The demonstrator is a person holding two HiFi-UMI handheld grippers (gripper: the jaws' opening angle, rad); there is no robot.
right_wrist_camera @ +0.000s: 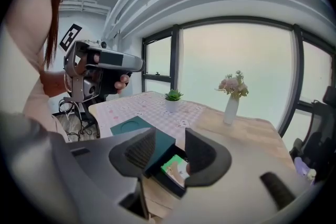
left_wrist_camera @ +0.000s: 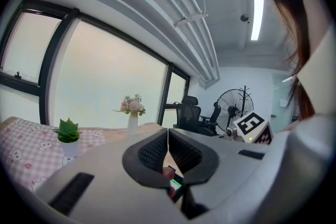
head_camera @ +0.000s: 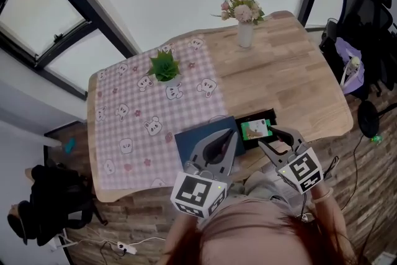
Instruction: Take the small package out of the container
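A black open container point(head_camera: 268, 116) sits on the wooden table near its front edge, with a small green package point(head_camera: 254, 129) lying inside. A dark teal lid point(head_camera: 193, 141) lies flat just left of it. My right gripper point(head_camera: 276, 138) hovers over the container's right side. It is open, and in the right gripper view the package point(right_wrist_camera: 173, 167) shows below the gap of the gripper point(right_wrist_camera: 170, 147), untouched. My left gripper point(head_camera: 227, 137) is over the lid's right edge, next to the container. In its own view the left gripper point(left_wrist_camera: 168, 138) is shut, its pads meeting on nothing.
A pink checked cloth point(head_camera: 133, 124) covers the table's left half, with a small potted plant point(head_camera: 164, 66) on it. A vase of flowers point(head_camera: 244, 20) stands at the far side. An office chair point(head_camera: 366, 15) is to the right, and a dark bag point(head_camera: 49, 205) lies on the floor at left.
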